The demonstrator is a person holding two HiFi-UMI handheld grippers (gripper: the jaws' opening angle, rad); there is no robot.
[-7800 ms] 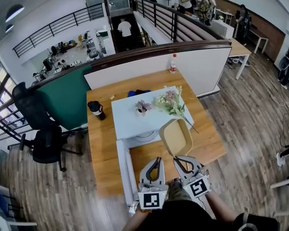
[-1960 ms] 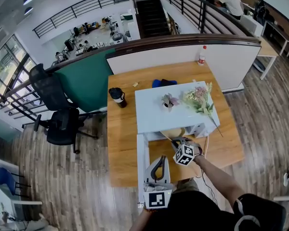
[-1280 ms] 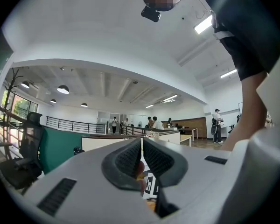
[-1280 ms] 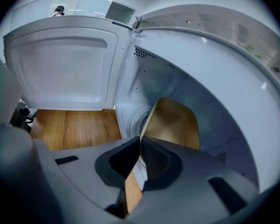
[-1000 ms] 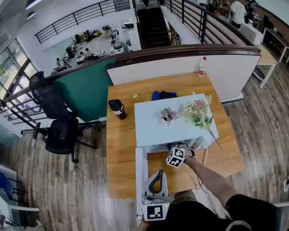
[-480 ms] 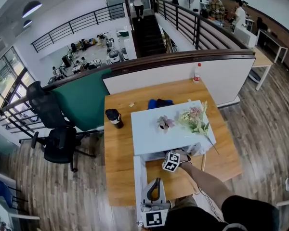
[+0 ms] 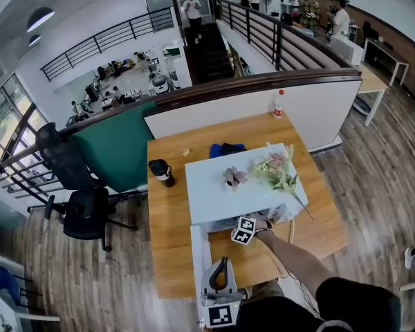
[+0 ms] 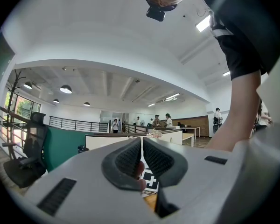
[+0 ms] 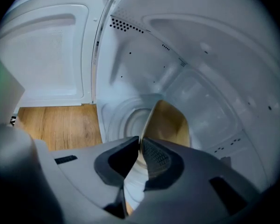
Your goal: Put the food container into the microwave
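Wood table (image 7: 167, 247) first, w/ the white microwave (image 7: 214, 196) sitting mid-table. Its door (image 7: 196, 254) is swung wide, out from the microwave's front-left corner toward the person. Bunch of flowers (image 7: 275, 170) lies on top of the microwave, right side. A black cup (image 7: 160, 172) stands on the table just off the microwave's left rear corner.

Into the microwave now: the tan food container (image 9: 170, 122) is inside the cavity, over the round turntable (image 9: 123, 120), tipped up so you see it nearly edge-on w/ the hollow facing right. Can't tell whether its base is down on the turntable.

R gripper (image 9: 141, 141) is reaching in through the microwave's open front, angled down. Its jaws have just been easing apart, but there's only a narrow slit at the tips. The container's thin near rim runs right thru that slit, and as far as I can see both pads touch it. So it's pinching the rim, lightly. The rest of the container stretches away beyond the tips, deeper into the microwave.

L gripper (image 8: 142, 143) is held level, back by the person's body, out front of the microwave beside the free end of the door. Jaws pressed together, nothing btw them, well apart from the container.
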